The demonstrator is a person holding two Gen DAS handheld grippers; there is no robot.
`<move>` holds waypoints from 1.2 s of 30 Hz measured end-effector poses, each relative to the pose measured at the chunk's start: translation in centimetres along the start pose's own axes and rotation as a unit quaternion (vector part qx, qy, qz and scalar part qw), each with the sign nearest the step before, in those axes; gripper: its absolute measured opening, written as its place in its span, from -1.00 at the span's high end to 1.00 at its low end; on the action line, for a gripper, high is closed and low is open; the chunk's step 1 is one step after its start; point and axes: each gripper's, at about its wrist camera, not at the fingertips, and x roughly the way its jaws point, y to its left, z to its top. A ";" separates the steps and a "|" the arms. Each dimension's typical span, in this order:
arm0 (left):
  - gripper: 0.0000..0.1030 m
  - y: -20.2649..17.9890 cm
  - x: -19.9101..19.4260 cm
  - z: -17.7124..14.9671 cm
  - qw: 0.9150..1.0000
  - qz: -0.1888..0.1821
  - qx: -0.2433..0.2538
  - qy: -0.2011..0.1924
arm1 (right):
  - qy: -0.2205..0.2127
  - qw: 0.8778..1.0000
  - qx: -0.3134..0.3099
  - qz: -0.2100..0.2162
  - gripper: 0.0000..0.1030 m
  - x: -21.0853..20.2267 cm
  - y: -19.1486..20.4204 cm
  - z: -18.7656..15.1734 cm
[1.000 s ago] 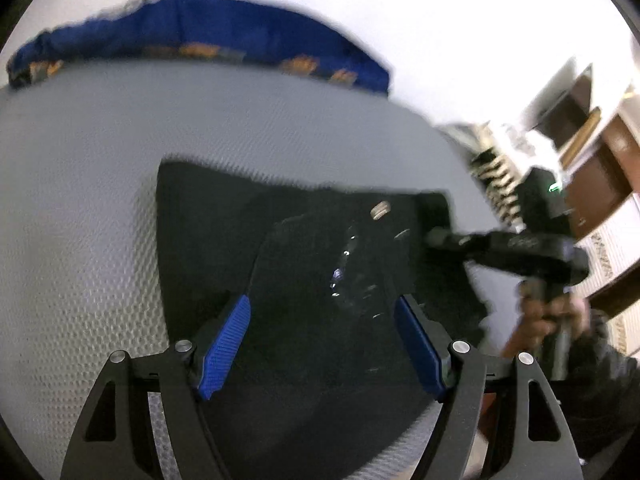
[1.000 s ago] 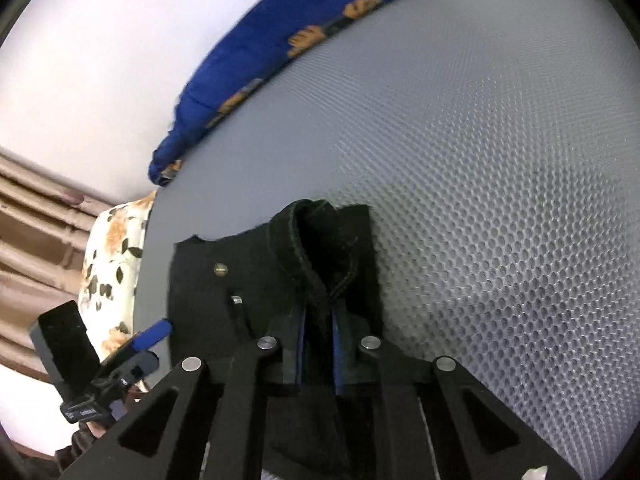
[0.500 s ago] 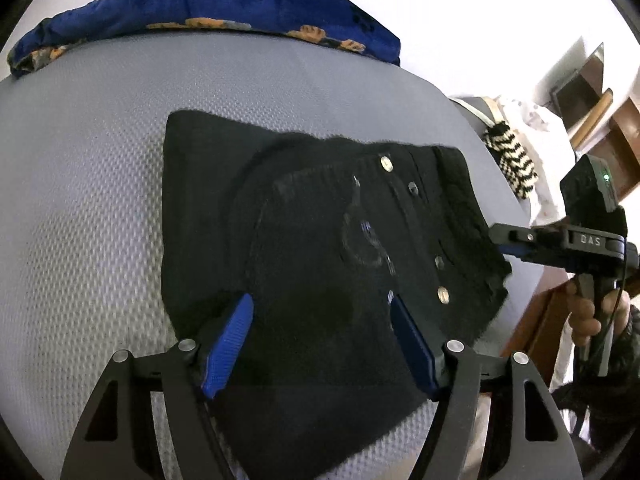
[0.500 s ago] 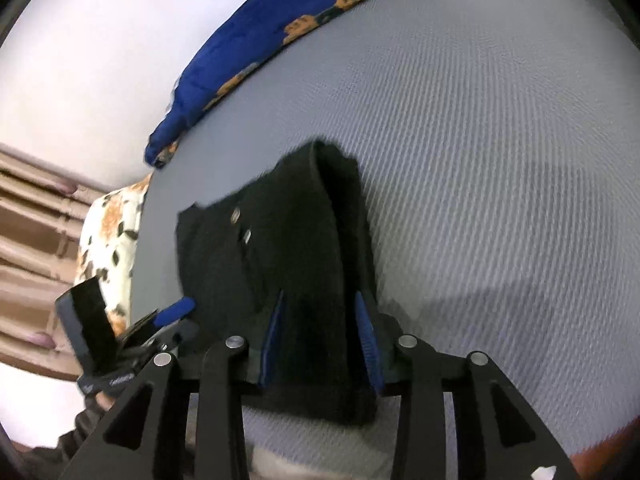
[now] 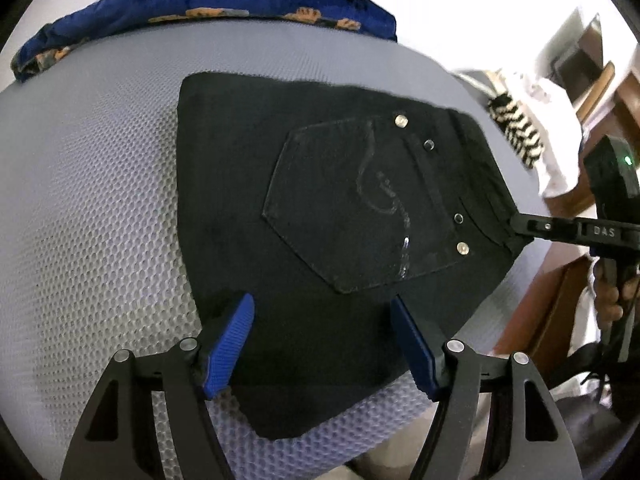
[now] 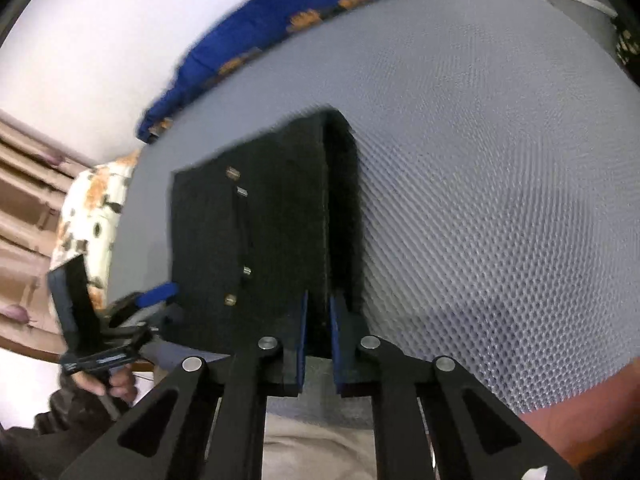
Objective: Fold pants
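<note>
Grey honeycomb-mesh bedding [image 5: 100,208] fills most of both views, with a white wall behind it and a blue patterned cushion [image 5: 224,0] along its far edge. On this surface lie the black pants [image 5: 320,184], folded into a compact block, back pocket with pale stitching facing up and metal rivets near the waistband on the right.

From the left wrist view, the left gripper [image 5: 322,340] hovers over the near edge of the pants with its blue-padded fingers [image 5: 230,344] spread wide; cloth lies below them, but the pads do not press on it.

To the right of the pants, the right gripper [image 5: 520,226] meets their right edge, a hand [image 5: 612,296] holding its handle. In its own view its jaws have just been closing and stand nearly together, with a fold of the black cloth between the pads [image 6: 304,320]. A striped cloth [image 5: 516,128] lies far right beyond the bedding.
</note>
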 end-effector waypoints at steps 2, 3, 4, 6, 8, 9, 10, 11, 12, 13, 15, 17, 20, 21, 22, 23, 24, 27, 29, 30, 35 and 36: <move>-0.38 -0.4 0.1 -0.1 1.000 0.012 0.009 0.000 | 0.001 1.000 0.011 0.004 0.82 0.6 -0.7 0.1; -0.38 -0.7 0.2 -0.1 1.000 0.021 0.014 0.002 | 0.003 1.000 0.014 0.007 0.82 0.6 -0.7 0.2; -0.38 -0.9 0.3 -0.1 1.000 0.026 0.017 0.002 | 0.005 1.000 0.017 0.008 0.82 0.6 -0.8 0.3; -0.38 -1.1 0.3 -0.2 0.999 0.031 0.018 0.003 | 0.005 1.000 0.009 0.004 0.81 0.6 -0.7 0.2; -0.38 -1.2 0.4 -0.1 0.999 0.035 0.017 0.003 | 0.004 1.000 0.015 0.005 0.81 0.6 -0.7 0.1; -0.38 -1.2 0.5 -0.1 0.999 0.037 0.015 0.003 | 0.003 1.000 0.016 0.006 0.81 0.6 -0.7 0.1; -0.38 -1.3 0.5 -0.1 0.999 0.040 0.014 0.003 | 0.002 1.000 0.018 0.007 0.81 0.6 -0.7 0.0; -0.38 -1.4 0.5 -0.1 0.999 0.043 0.016 0.003 | 0.001 1.000 0.021 0.008 0.81 0.6 -0.7 0.0; -0.38 -1.5 0.5 -0.1 0.999 0.048 0.018 0.003 | 0.001 1.000 0.024 0.009 0.81 0.6 -0.8 0.0; -0.38 -1.5 0.4 -0.2 0.999 0.050 0.017 0.003 | 0.000 1.000 0.024 0.009 0.81 0.7 -0.8 -0.1; -0.38 -1.7 0.4 -0.3 0.998 0.054 0.016 0.002 | -0.001 1.000 0.023 0.007 0.80 0.6 -0.8 -0.1; -0.38 -1.8 0.3 -0.4 0.998 0.057 0.015 0.002 | -0.002 1.000 0.023 0.005 0.78 0.5 -0.8 -0.2; -0.38 -2.2 0.2 -0.6 0.998 0.066 0.018 0.000 | -0.005 1.000 0.019 -0.009 0.56 0.3 -0.5 -0.4; -0.39 -2.4 0.2 -0.7 0.997 0.073 0.021 -0.001 | -0.006 1.000 0.015 -0.016 0.51 0.2 -0.4 -0.4; -0.39 -2.6 0.1 -0.7 0.997 0.078 0.024 -0.002 | -0.007 1.000 0.013 -0.017 0.51 0.1 -0.3 -0.5; -0.39 -2.7 0.0 -0.7 0.996 0.083 0.028 -0.004 | -0.008 1.000 0.013 -0.017 0.51 0.1 -0.3 -0.5; -0.39 -2.9 -0.1 -0.7 0.995 0.092 0.032 -0.007 | -0.009 1.000 0.015 -0.017 0.50 0.1 -0.3 -0.6; -0.39 -3.3 -0.3 -0.6 0.993 0.111 0.043 -0.017 | -0.011 1.000 0.013 -0.020 0.48 0.0 -0.3 -0.7; -0.38 -3.4 -0.6 -0.5 0.991 0.121 0.047 -0.024 | -0.012 1.000 0.012 -0.024 0.44 -0.1 -0.2 -0.8; -0.39 -3.4 -0.7 -0.4 0.990 0.126 0.049 -0.028 | -0.012 1.000 0.014 -0.026 0.41 -0.1 -0.2 -0.9; -0.39 -3.1 -1.2 -0.1 0.987 0.148 0.047 -0.041 | -0.015 0.999 0.010 -0.036 0.30 -0.2 -0.1 -1.0; -0.39 -3.1 -1.4 -0.1 0.987 0.150 0.046 -0.043 | -0.015 0.999 0.009 -0.039 0.28 -0.3 0.0 -1.0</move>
